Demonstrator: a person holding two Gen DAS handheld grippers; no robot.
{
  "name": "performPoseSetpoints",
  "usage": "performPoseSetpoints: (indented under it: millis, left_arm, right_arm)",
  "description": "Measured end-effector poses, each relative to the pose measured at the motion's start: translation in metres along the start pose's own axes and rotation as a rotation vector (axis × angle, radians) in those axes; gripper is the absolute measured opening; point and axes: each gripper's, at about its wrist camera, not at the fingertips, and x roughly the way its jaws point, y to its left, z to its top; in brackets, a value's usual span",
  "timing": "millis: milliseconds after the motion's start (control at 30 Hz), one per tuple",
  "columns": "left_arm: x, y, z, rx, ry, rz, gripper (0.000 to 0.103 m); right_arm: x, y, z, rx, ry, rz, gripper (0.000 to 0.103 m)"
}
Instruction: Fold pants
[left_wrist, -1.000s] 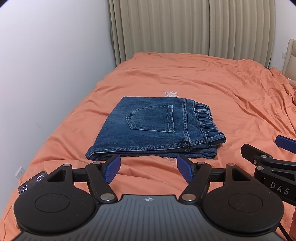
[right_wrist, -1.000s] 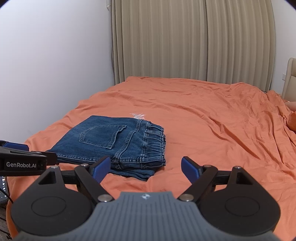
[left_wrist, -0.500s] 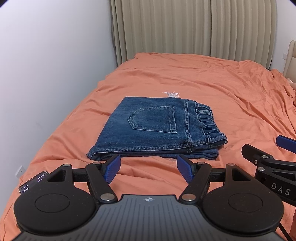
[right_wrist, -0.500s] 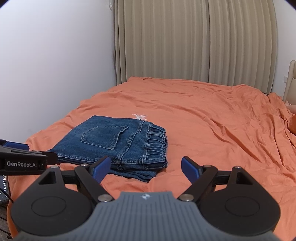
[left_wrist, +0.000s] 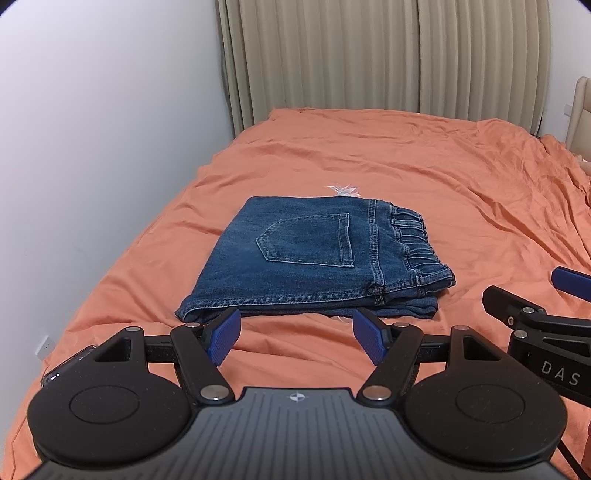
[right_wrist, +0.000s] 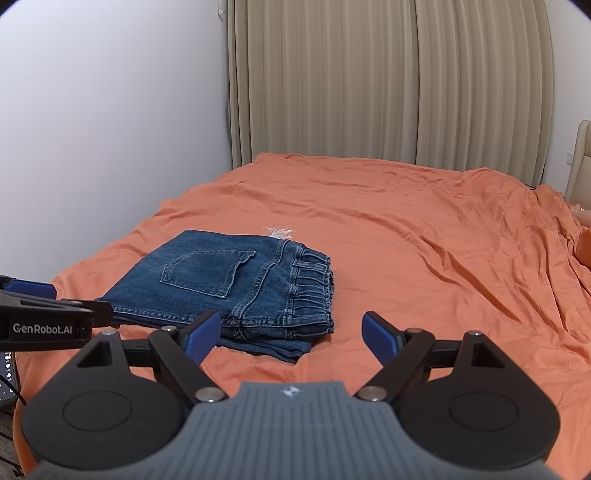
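Observation:
Blue denim pants (left_wrist: 314, 258) lie folded in a flat rectangular stack on the orange bed, back pocket up and elastic waistband to the right. They also show in the right wrist view (right_wrist: 229, 288). My left gripper (left_wrist: 295, 338) is open and empty, hovering just short of the near edge of the pants. My right gripper (right_wrist: 291, 338) is open and empty, near the stack's right front corner. Each gripper shows at the edge of the other's view.
The orange bedsheet (left_wrist: 461, 206) is wrinkled and spreads far to the right and back. A white wall (left_wrist: 92, 166) runs along the left of the bed. Beige curtains (right_wrist: 388, 92) hang behind. A phone (left_wrist: 66, 369) lies at the left edge.
Both grippers have lifted and tilted up slightly, so the pants sit lower in both views. The pants have not moved. Both grippers stay open.

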Motion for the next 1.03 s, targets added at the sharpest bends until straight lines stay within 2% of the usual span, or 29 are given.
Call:
performPoseSetpoints:
  millis: [1033]
  left_arm:
    - [-0.0038,-0.0057,-0.0012,0.045,-0.014,0.021,0.081]
  right_arm:
    - [0.0003,-0.0024,-0.0004,0.006,-0.002,0.01,0.08]
